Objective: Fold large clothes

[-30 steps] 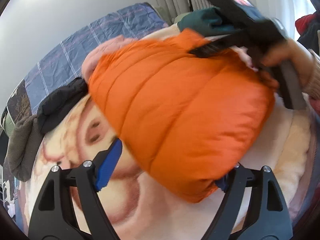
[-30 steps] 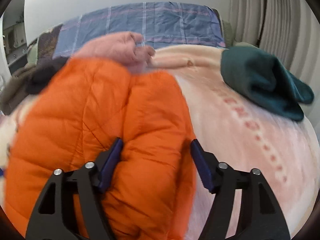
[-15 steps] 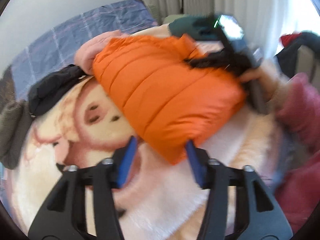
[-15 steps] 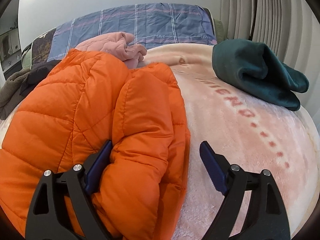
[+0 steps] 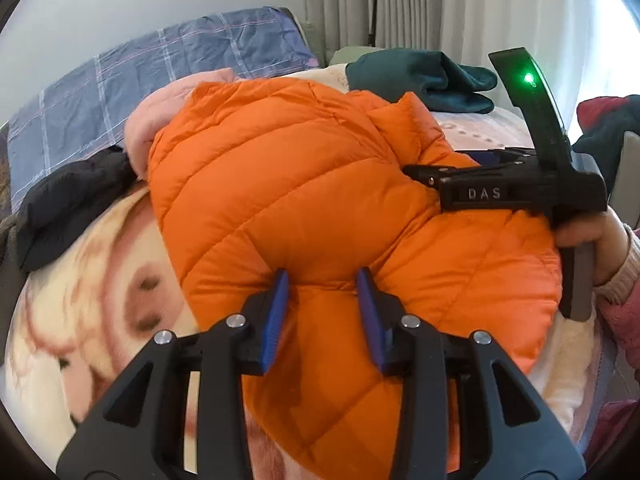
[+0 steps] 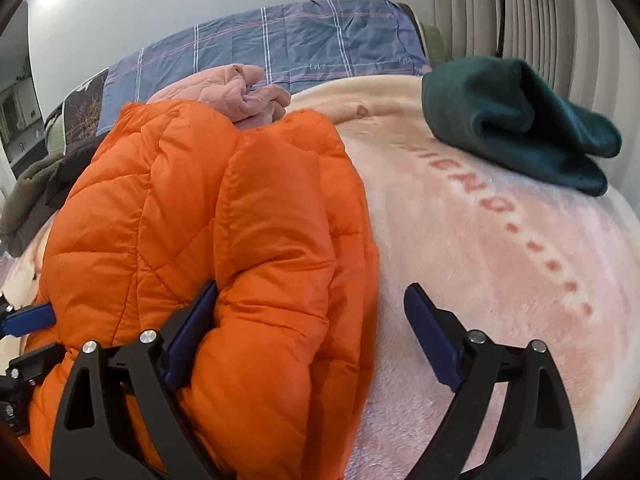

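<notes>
The puffy orange jacket (image 5: 304, 200) lies bundled on the bed's blanket (image 6: 500, 280), light, soft and slippery, best pinched at a seamed fold, where the left gripper (image 5: 322, 312) has just closed while the right gripper (image 6: 312, 344) has spread apart.

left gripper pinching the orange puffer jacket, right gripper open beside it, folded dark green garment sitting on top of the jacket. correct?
One thing is off: the dark green garment is not on the orange puffer jacket. In the right wrist view it lies apart from it on the pink blanket, near the curtain. The left gripper does pinch the jacket, and the right gripper is open.
</notes>
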Motion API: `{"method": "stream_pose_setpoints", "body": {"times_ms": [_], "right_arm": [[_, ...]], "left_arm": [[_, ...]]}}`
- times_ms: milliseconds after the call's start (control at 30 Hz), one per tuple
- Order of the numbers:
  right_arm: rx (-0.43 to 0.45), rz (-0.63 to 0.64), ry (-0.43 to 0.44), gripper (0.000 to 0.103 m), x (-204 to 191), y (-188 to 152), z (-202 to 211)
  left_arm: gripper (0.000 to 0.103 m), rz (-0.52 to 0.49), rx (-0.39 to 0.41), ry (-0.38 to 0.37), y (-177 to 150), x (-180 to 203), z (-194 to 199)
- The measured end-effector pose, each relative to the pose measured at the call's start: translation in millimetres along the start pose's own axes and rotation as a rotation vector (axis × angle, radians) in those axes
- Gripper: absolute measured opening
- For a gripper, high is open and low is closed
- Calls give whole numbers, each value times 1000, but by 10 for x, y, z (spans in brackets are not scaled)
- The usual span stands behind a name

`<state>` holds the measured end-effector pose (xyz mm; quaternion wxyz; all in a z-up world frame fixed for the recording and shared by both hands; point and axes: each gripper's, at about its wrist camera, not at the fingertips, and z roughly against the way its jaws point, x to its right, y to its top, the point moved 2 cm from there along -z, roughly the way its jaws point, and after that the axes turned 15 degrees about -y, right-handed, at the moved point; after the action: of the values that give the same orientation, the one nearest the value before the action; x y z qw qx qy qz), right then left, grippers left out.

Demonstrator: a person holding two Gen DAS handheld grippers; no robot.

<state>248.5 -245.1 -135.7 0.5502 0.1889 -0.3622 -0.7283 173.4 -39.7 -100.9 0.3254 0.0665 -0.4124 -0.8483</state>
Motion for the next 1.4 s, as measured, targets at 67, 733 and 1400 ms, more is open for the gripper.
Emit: {"method": "stream_pose_setpoints", "body": {"times_ms": [67, 733, 1400], "right_arm": [[-5, 0, 0, 91, -8, 11, -11], [-29, -60, 30, 91, 51, -63, 70], [-46, -105, 59, 91, 91, -72, 43]], "left_arm": [[37, 21, -14, -4, 49, 18, 82], [62, -17, -43, 169, 849, -441, -818], [46, -64, -152, 153, 1276, -530, -1391]]}}
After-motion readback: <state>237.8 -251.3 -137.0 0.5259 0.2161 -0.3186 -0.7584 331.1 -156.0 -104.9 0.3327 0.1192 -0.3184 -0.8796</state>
